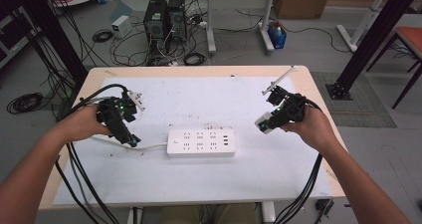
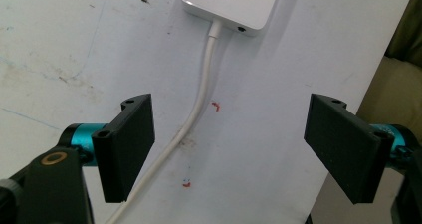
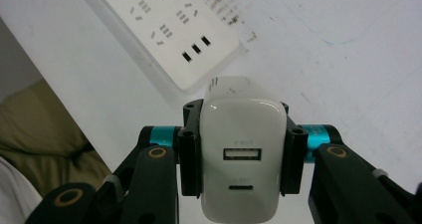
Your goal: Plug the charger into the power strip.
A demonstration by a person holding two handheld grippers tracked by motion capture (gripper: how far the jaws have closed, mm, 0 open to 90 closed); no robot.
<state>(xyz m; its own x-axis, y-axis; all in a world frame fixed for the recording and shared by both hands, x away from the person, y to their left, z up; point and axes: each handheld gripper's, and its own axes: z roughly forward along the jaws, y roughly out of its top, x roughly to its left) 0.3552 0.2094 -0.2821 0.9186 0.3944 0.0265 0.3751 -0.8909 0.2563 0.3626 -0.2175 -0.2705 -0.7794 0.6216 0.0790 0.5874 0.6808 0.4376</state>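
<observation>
White dominates the scene: a white power strip [image 1: 201, 143] lies flat near the middle of a pale mat on a wood-edged table [image 1: 308, 79], its sockets facing up and its white cable [image 1: 149, 146] running off its left end.

Both bare forearms come in from the bottom corners of the high view. The person's left hand [image 1: 89, 123] holds the left gripper [image 1: 133, 140] low over the mat, tilted down and toward the strip's left end. In the left gripper view its two black jaws stand wide apart with nothing between them, and the cable [image 2: 196, 109] runs up the mat in the gap, closer to the jaw at the left of that view, to the end of the strip [image 2: 234, 2].

The right hand [image 1: 312, 124] holds the right gripper [image 1: 265, 123] above the mat, off the strip's right end and apart from it, angled down toward it. Its jaws are clamped on the sides of a white USB wall charger [image 3: 241, 157], whose USB-A and USB-C ports face the camera. Beyond the charger, the strip's [image 3: 169, 30] sockets and USB slots lie on the mat.
</observation>
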